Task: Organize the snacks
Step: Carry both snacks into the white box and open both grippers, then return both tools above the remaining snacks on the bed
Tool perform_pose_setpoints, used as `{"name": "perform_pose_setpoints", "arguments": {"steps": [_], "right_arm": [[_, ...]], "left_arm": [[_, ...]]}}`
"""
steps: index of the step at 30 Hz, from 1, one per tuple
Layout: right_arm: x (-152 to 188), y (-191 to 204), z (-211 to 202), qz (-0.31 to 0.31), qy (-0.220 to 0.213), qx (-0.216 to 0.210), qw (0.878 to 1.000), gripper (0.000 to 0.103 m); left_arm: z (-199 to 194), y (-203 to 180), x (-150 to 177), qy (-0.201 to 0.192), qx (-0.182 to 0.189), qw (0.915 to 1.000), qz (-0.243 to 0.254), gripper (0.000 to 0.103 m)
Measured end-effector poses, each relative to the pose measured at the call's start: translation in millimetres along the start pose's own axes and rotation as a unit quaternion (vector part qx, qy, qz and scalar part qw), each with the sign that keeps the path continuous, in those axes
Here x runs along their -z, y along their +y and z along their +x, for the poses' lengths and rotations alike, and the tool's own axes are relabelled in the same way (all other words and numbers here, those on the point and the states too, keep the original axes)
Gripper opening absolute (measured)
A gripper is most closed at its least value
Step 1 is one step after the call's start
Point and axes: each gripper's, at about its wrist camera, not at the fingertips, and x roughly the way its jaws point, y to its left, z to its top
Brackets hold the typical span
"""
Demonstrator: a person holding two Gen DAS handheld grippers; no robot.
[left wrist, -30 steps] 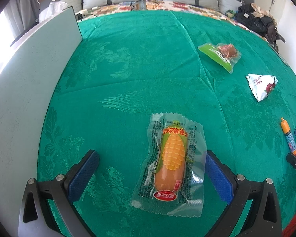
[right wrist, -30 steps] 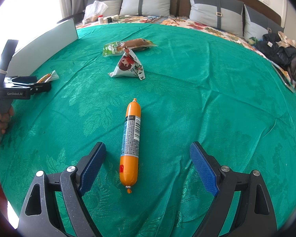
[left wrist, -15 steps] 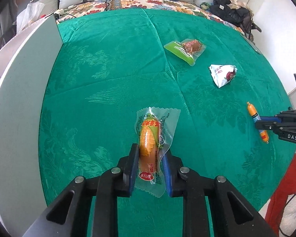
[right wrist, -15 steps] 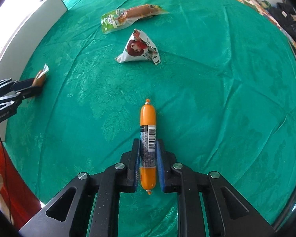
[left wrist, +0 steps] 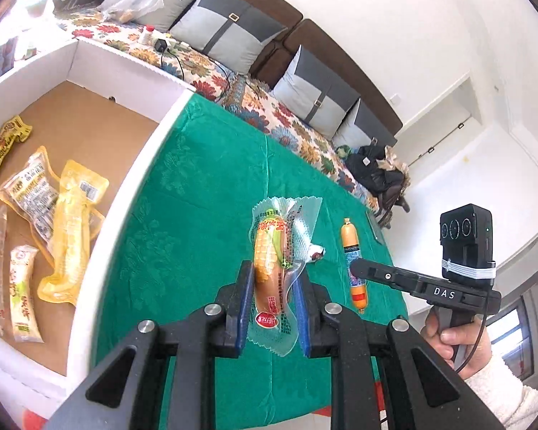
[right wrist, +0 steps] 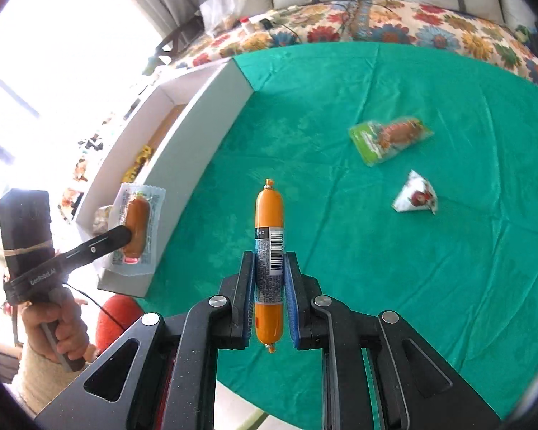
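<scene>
Between the blue pads of the left tool (left wrist: 272, 317), a clear packet of corn sausage (left wrist: 270, 272) is pinched at its lower half and held above the green cloth (left wrist: 197, 215). Right tool (right wrist: 269, 313) likewise pressed onto an orange sausage (right wrist: 269, 251), gripping it over the barcode label; both ends stick out past the pads, and it hangs in the air over the cloth. In the left view the right tool sits just right of the corn packet, sausage upright beside it. Left of the cloth, touching its edge: white box (left wrist: 132, 165) with brown floor, holding several yellow and pale snack packets (left wrist: 68, 225). Farther out on the cloth, in the right view: a white triangular packet (right wrist: 416, 199), and beyond it a green packet (right wrist: 389, 139), the two near each other, well apart from the box. Past the cloth, a floral sheet (right wrist: 412, 25) and grey pillows (left wrist: 229, 28).
</scene>
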Motion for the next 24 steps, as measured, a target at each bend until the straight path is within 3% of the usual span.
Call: {"name": "perform_pose_setpoints", "arguments": {"steps": [3,6,7,8,9,10,11,13,16,19,21,24], "right_arm": [[-28,64,3,-0.036,-0.006,-0.065,0.997,0.016],[-45,129,27,-0.062,0.001,-0.124,0.99,0.017],[-48,148,37,-0.069,0.006,-0.139,0.988,0.018],[-51,165,49,-0.074,0.01,-0.154,0.985,0.02],[-52,177,60,-0.076,0.016,-0.163,0.984,0.031],[-50,183,70,-0.074,0.022,-0.163,0.984,0.055],[-49,186,76,-0.073,0.021,-0.156,0.985,0.061],[-39,173,76,-0.079,0.007,-0.142,0.987,0.061],[-14,125,69,-0.096,-0.011,-0.08,0.992,0.062],[23,48,66,-0.112,-0.025,0.034,0.993,0.063],[51,-13,62,-0.108,-0.027,0.121,0.986,0.063],[95,-102,39,-0.078,-0.038,0.237,0.968,0.063]], "left_arm": [[-55,16,-26,-0.042,-0.045,0.9981,0.007,0.021],[-89,43,-41,-0.055,-0.145,0.9877,0.019,0.021],[-95,56,-43,-0.051,-0.183,0.9817,0.015,0.026],[-99,67,-43,-0.048,-0.215,0.9754,0.013,0.041],[-106,83,-39,-0.048,-0.247,0.9677,0.01,0.05],[-109,92,-35,-0.05,-0.273,0.9608,0.007,0.061],[-111,100,-29,-0.05,-0.29,0.9556,0.003,0.063],[-116,112,-10,-0.045,-0.292,0.9553,-0.006,0.065],[-103,108,12,-0.036,-0.269,0.9625,-0.007,0.071],[-75,76,23,-0.017,-0.232,0.9723,0.019,0.072],[-49,41,27,-0.006,-0.204,0.9775,0.054,0.078],[-3,-15,37,0.013,-0.162,0.9804,0.111,0.088]]}}
